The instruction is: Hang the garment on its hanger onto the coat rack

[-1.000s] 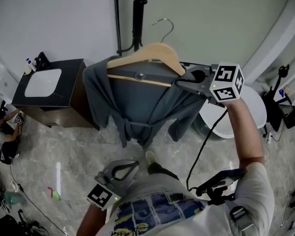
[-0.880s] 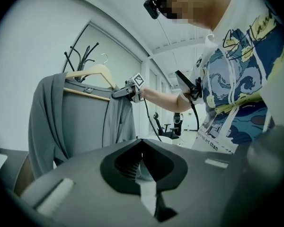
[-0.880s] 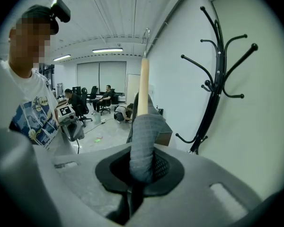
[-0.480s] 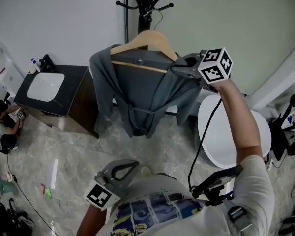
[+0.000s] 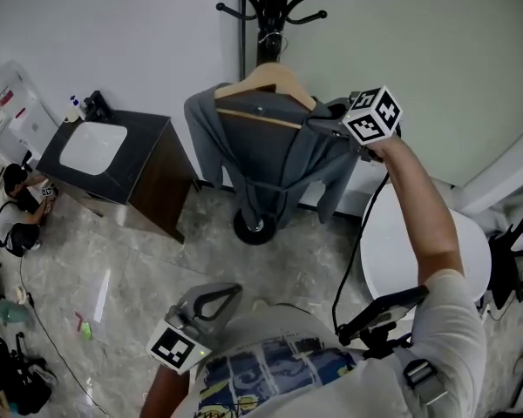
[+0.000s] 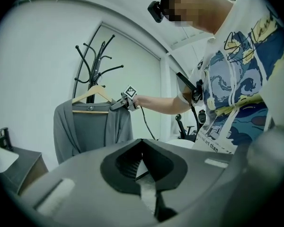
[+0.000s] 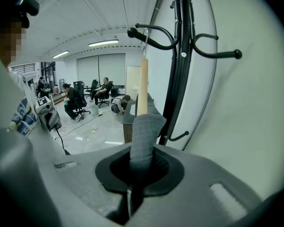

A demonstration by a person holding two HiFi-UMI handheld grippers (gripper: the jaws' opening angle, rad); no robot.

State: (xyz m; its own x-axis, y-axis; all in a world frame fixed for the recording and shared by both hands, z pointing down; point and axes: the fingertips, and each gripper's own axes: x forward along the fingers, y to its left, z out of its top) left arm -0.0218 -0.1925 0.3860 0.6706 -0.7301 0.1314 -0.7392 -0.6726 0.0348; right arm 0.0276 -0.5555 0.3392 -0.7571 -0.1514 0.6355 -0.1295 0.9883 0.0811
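A grey garment (image 5: 263, 151) hangs on a wooden hanger (image 5: 270, 78) right in front of the black coat rack (image 5: 273, 3). My right gripper (image 5: 324, 127) is shut on the hanger's right end, through the garment's shoulder. In the right gripper view the cloth-covered hanger end (image 7: 143, 138) sits between the jaws of the right gripper (image 7: 141, 171), and the wire hook (image 7: 145, 38) reaches up to a rack arm (image 7: 154, 40). Whether the hook rests on that arm I cannot tell. My left gripper (image 5: 211, 303) hangs low by my waist, shut and holding nothing, as the left gripper view (image 6: 144, 160) also shows.
The rack's round base (image 5: 255, 226) stands on the marble floor under the garment. A dark cabinet with a white top (image 5: 96, 146) is to the left, a round white table (image 5: 423, 246) to the right. A person crouches at far left (image 5: 17, 212); others sit farther back (image 7: 73, 100).
My right gripper has carried the hanger and garment up and forward to the rack. The rack's arms and base have come into the head view. The left gripper stayed low.
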